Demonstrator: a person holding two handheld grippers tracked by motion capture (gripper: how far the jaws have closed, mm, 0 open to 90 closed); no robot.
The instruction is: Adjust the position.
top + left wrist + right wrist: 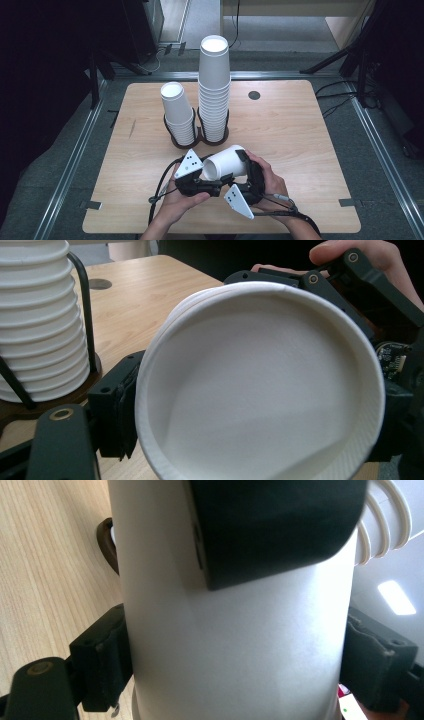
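A: Near the front edge of the light wooden desk (300, 150), a white paper cup (226, 162) lies on its side, held off the surface between both hands.

B: Fingers?

A: Right gripper (235, 665) fingers clamp its wall. Left gripper (250, 425) fingers, narrowly open, sit either side of its rim; contact unclear.

B: Stacks?

A: Two white cup stacks (214, 90) upright behind.

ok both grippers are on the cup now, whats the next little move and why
Probably pull the two apart along the cup's length. The right gripper clamps the body of the white cup, the left gripper pinches at its open rim, where a second rim edge seems to peek out, so nested cups may need separating. The two stacks wait behind.
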